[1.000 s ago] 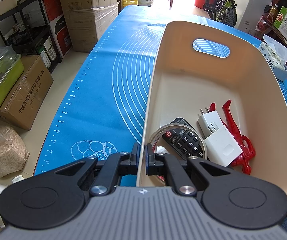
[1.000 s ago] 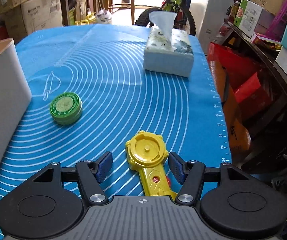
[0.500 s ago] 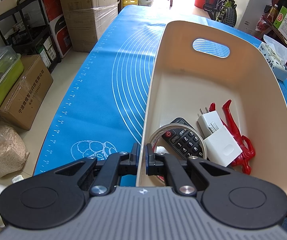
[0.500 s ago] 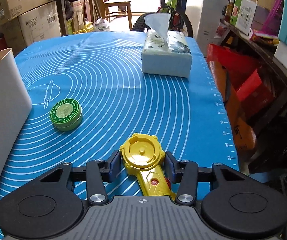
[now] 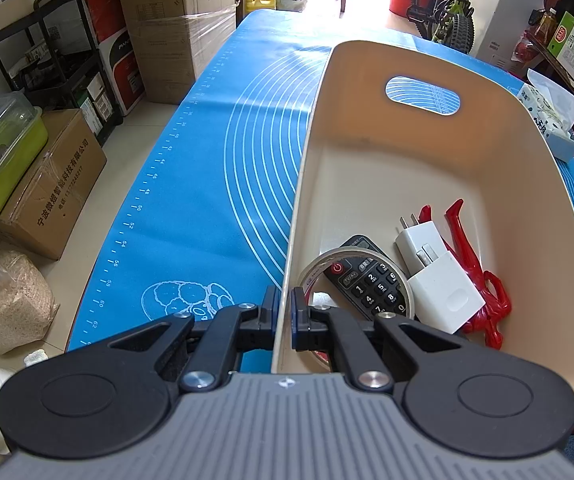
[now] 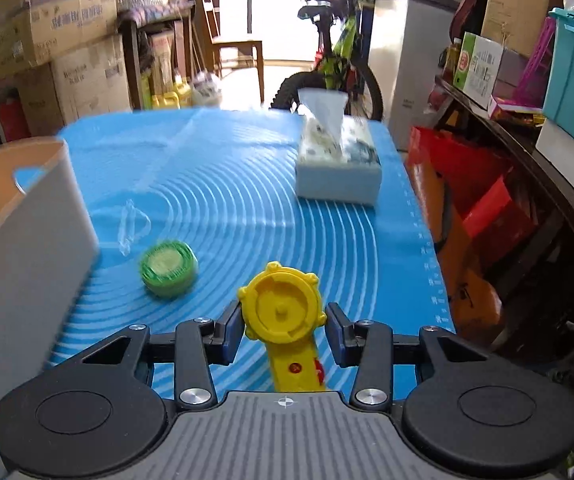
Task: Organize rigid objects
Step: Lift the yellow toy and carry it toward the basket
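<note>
My left gripper is shut on the near left wall of the cream bin. Inside the bin lie a black remote, a tape roll, a white charger and a red plastic clip. In the right wrist view my right gripper has its jaws closing on the round head of a yellow toy launcher, the pads pressing on both sides and the toy lifted off the blue mat. A green round tin lies on the mat to the left, beside the bin's outer wall.
A tissue box stands at the mat's far right. Red bags and a dark shelf line the table's right side. Cardboard boxes and a rack stand on the floor to the left. A bicycle stands beyond the table.
The right gripper's jaws have come together on the yellow toy and it has risen and tilted up with the toy. The left gripper and the bin have not moved.
</note>
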The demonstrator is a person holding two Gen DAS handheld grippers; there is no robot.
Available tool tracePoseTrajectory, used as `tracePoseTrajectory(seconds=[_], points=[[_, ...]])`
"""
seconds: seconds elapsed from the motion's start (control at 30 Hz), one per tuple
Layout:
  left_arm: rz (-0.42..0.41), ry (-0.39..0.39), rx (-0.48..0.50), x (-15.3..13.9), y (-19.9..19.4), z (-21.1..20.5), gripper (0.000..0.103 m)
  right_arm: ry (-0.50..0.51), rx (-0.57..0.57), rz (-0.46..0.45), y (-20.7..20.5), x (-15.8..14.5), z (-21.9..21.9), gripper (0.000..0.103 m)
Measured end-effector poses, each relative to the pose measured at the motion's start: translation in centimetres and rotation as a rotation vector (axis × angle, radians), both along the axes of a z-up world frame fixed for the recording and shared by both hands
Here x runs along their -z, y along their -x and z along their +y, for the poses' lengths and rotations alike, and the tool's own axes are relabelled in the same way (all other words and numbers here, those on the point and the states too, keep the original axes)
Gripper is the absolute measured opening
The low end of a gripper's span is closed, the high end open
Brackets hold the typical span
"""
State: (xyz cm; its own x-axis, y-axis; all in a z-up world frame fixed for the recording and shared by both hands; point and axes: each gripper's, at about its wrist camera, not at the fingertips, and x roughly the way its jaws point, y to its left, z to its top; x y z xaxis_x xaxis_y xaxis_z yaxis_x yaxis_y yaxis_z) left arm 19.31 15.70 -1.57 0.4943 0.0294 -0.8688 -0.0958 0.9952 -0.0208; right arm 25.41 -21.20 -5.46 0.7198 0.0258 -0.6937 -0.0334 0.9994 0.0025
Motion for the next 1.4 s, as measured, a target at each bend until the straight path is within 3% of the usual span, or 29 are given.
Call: tracePoseTrajectory(seconds=[0.37,0.6,0.87,1.1,1.4], points=[[0.000,0.000,0.000,0.0,0.0,0.0,0.006,-0.043,-0.037,-0.139,1.2,-4.3,1.9,0.049],[0.000,0.000,0.000,0.0,0.0,0.0,0.006,-0.085,-0.121,-0.222,1.5,-8.2,4.7,0.049],[0.000,0.001,0.000,0.1,0.0,-0.1,0.006,-0.134,-0.289,-0.217,0.9,-10.6,9.5,0.049],[0.000,0.005,0.000,0.1,0.0,-0.2,0.006,-0.112,-0.398,-0.204,1.1,-10.4,14.3,0.049],[-0.001,0.009,0.000,0.1,0.1,-0.1,0.006,-0.131,-0.426,-0.275,2.0,-12.4,15.5,0.049]])
